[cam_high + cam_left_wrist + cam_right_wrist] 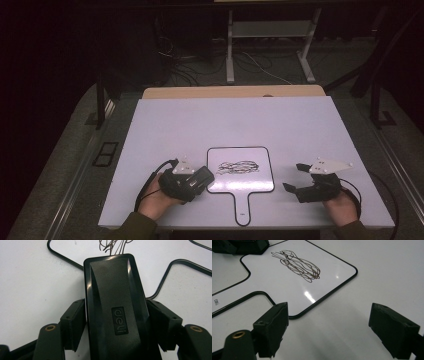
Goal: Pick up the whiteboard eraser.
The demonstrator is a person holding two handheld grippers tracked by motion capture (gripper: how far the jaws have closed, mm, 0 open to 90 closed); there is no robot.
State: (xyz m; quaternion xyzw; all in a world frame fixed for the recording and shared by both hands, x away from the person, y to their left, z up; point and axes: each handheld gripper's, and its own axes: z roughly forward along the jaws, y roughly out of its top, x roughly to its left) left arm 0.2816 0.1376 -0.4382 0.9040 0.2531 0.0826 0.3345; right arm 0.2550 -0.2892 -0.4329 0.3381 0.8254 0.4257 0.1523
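A small white handheld whiteboard [260,175] with a black rim lies near the table's front edge, its handle toward me. A dark scribble [239,167] covers its middle. My left gripper [196,181] is shut on a black "deli" eraser [201,178], whose tip rests at the board's left edge. In the left gripper view the eraser [116,302] sits between the jaws, just short of the scribble [112,246]. My right gripper [294,177] stands open to the right of the board. Its jaws [328,322] face the board's corner [332,282] and the scribble [298,265].
The white tabletop [225,120] stretches away behind the board. A wooden strip [230,92] runs along its far edge. Beyond it are a desk frame [270,30] and cables [190,65] on the dark floor.
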